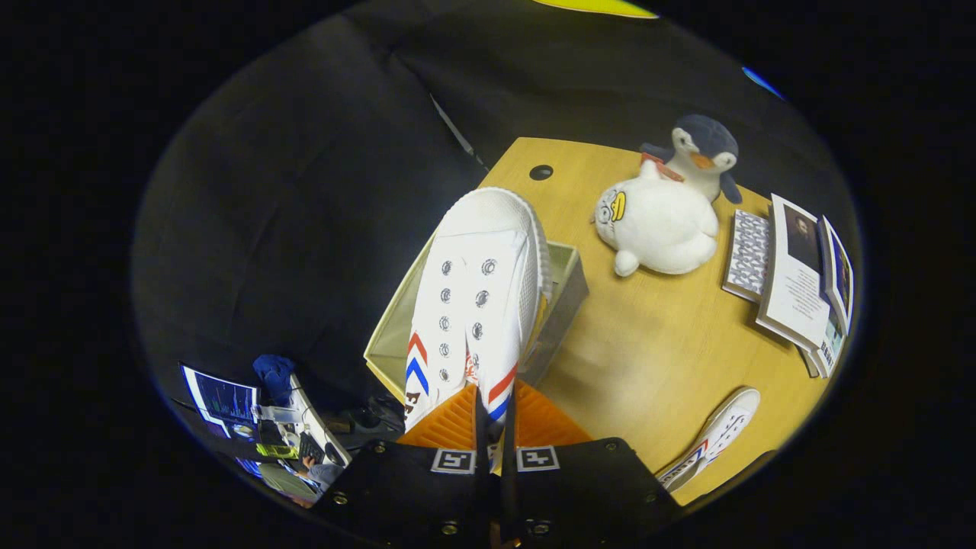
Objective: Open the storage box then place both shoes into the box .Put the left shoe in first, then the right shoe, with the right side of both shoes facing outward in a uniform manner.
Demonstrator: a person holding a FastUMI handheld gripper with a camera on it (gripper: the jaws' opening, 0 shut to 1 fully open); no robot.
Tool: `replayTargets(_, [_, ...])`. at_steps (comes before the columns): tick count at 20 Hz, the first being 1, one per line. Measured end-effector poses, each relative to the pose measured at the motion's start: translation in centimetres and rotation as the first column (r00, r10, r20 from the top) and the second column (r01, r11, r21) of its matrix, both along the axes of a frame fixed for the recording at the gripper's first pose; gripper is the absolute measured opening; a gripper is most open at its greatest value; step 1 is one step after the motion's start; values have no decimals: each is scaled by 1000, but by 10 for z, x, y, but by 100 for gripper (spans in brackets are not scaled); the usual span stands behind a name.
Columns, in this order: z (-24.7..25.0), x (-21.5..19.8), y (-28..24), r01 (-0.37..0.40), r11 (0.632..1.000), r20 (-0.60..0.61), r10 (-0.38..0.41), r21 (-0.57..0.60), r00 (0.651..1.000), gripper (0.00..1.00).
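I have the gripper [494,415] clenched on a white canvas shoe [473,305], both fingers pinching the edge of its collar, so the shoe hangs out ahead of them with its toe pointing away. It is a lace-less sneaker with two rows of metal eyelets, a textured rubber toe cap and red and blue chevron stripes by the heel. It hovers over the storage box [560,305], an open pale box sitting at the near left edge of the wooden desk [648,381]. The second shoe [713,442] lies on its side near the desk's front edge. Two plush penguins [667,210] sit toward the far edge, with books [793,282] at the right edge.
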State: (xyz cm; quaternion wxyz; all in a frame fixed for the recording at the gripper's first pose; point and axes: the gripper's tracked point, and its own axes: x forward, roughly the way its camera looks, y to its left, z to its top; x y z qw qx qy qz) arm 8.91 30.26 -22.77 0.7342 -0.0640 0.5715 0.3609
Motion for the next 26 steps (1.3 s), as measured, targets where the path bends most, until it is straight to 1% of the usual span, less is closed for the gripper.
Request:
replayTargets(5, [-15,-5,38,-38,999,-23,37,-38,999,5])
replayTargets(10, [-41,-4,61,-56,992,-27,53,-110,998,5])
replayTargets(13, [-61,-3,64,-68,986,-37,63,-154,997,5])
replayTargets(15, [-73,-2,69,-65,984,-50,58,-166,997,5])
replayTargets(18, [-84,3,76,-41,979,-49,32,-200,998,5])
replayTargets(20, [-88,7,79,-46,975,-43,37,-218,998,7])
replayTargets(21, [-87,6,84,-42,980,-51,33,-197,998,12])
replayTargets(22, [-82,2,94,-36,987,-65,26,-157,998,27])
replayTargets(23, [-72,5,97,-30,990,-61,22,-141,998,32])
replayTargets(24, [-62,9,99,-27,992,-49,21,-124,999,43])
replayTargets(25, [-52,13,99,-28,993,-30,24,-117,999,52])
replayTargets(26, [-46,15,96,-28,993,-13,27,-116,1000,68])
